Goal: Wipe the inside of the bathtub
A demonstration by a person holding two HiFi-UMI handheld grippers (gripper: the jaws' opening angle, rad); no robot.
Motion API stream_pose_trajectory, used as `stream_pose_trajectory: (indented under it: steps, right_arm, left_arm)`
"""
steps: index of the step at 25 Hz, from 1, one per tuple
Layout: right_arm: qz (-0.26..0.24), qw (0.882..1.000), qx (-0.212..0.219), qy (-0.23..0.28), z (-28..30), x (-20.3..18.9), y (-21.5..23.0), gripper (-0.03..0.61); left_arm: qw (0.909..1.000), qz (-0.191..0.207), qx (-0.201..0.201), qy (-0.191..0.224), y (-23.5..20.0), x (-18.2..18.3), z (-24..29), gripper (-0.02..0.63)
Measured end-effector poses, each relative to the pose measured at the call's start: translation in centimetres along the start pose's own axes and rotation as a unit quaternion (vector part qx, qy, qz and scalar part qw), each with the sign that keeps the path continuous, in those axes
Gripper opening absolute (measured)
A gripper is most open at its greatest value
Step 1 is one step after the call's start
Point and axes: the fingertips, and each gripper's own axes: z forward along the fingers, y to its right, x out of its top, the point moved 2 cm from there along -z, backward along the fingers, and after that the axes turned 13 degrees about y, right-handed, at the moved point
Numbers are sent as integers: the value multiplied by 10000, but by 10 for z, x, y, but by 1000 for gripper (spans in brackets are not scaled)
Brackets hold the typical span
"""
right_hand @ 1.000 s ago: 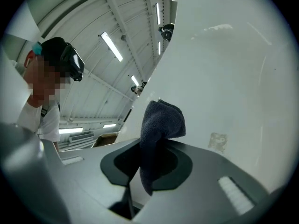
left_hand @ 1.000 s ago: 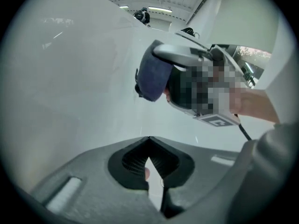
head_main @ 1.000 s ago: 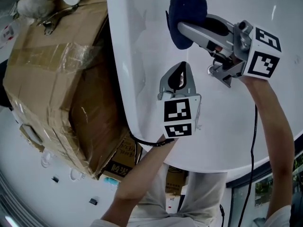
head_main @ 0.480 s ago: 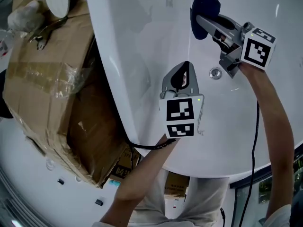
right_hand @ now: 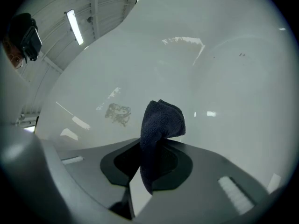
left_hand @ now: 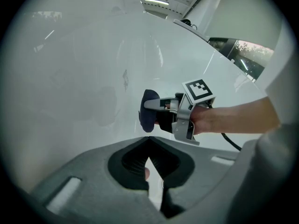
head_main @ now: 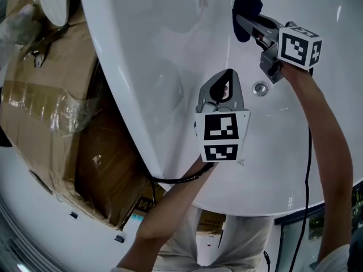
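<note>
While the right tongs (head_main: pixel 243 16) hold a dark cloth (head_main: pixel 245 4) at the inner wall of the bathtub (head_main: pixel 170 50), the left tongs (head_main: pixel 227 77) carry nothing.
Head view: the cloth sits above the drain (head_main: pixel 260 87), the left tongs are just left of the drain, and a cardboard box (head_main: pixel 45 95) is far left of it, outside the tub. Left gripper view: these tongs (left_hand: pixel 149 143) are closed tip to tip, empty. Right gripper view: these tongs (right_hand: pixel 150 146) are clamped on the cloth (right_hand: pixel 161 120), which bulges past their tips.
</note>
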Motion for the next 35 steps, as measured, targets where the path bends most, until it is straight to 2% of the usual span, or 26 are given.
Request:
stream_pose_trajectory:
  steps: [12, 16, 19, 26, 30, 35]
  right_arm:
    - [371, 9975, -526, -280, 17, -39, 43, 48]
    - [780, 9928, -885, -213, 22, -53, 53, 48]
    - [873, 9907, -1016, -232, 27, -61, 58, 48]
    - [789, 9903, -1056, -441, 37, -71, 62, 48]
    - [809, 9895, -1087, -505, 38, -75, 62, 49]
    - [742, 9902, -888, -778, 40, -83, 48, 49]
  left_arm:
    - [9999, 21, 0, -101, -8, -15, 14, -2]
    - [9999, -32, 43, -130, -12, -20, 13, -2]
    - [9998, -101, 53, -135, -13, -24, 13, -2]
    - [9997, -135, 182, -108, -13, -32, 16, -2]
    - [9981, -517, 305, -122, -17, -31, 20, -2]
    - [9983, -544, 182, -49, -9, -27, 23, -2]
